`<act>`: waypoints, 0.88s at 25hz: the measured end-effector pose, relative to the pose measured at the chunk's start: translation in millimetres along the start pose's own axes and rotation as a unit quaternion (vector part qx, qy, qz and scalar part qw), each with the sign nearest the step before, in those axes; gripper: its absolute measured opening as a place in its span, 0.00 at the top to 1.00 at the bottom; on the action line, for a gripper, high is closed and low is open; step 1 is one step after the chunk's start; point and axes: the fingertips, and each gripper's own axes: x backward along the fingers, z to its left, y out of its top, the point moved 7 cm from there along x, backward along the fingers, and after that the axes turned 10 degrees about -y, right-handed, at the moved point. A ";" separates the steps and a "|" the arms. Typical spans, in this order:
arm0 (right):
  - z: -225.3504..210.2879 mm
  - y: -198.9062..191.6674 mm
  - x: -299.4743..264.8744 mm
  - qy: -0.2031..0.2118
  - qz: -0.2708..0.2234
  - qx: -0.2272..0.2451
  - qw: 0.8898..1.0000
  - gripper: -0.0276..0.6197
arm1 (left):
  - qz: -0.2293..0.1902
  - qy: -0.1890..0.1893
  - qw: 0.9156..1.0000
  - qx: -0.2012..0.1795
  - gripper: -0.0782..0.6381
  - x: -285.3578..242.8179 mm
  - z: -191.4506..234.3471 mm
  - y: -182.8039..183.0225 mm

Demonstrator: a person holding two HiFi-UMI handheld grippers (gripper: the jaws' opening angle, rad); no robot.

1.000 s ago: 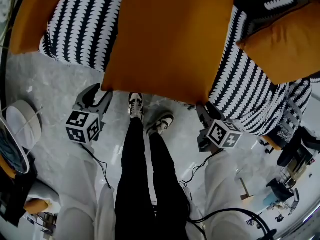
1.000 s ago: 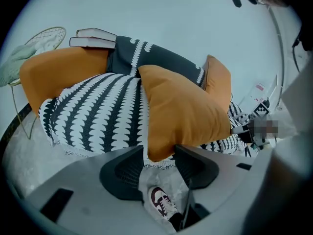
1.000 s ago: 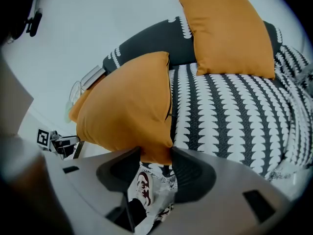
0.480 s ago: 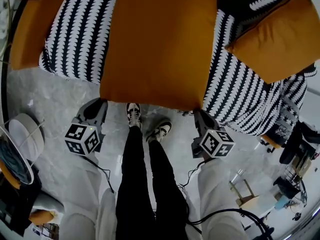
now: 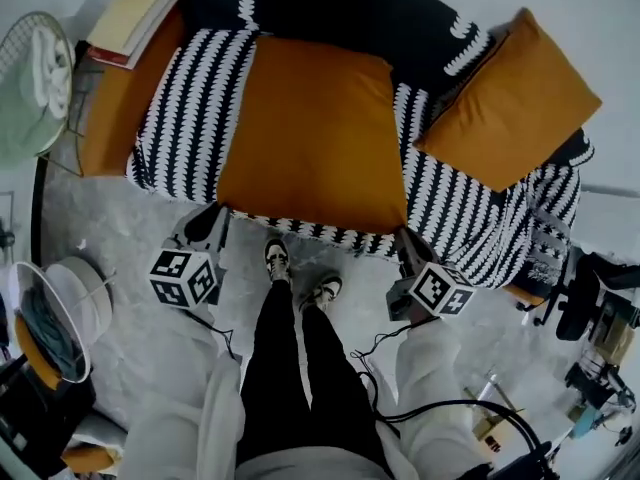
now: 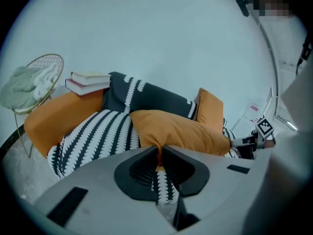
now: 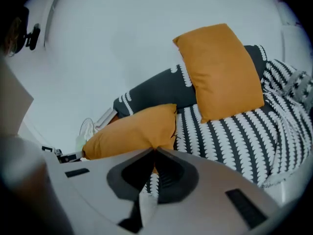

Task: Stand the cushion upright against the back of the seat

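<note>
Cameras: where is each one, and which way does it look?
Head view: on the person's head, looking steeply down at the orange cushion on the striped sofa; shows legs, left gripper, right gripper.
Left gripper view: rides the left gripper, looks along its jaws, shut on a cushion corner.
Right gripper view: rides the right gripper, looks along its jaws, shut on the other corner.
Shared: all show that cushion and the second cushion.

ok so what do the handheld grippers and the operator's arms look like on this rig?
Left gripper and right gripper match: grey moulded bodies with dark jaws set in a black recess. Each carries a white cube printed with black square markers, and a thin black cable trails from each towards the person. The person wears white sleeves.
</note>
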 end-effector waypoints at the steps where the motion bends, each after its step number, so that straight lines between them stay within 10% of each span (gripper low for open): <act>1: 5.5 11.5 6.5 0.002 -0.010 -0.004 1.000 0.85 | -0.004 -0.003 1.000 -0.007 0.84 2.0 -2.9 15.3; 22: 77.9 203.5 85.7 0.049 -0.164 -0.053 0.984 0.85 | -0.080 -0.063 0.994 -0.029 0.84 3.2 -36.0 244.4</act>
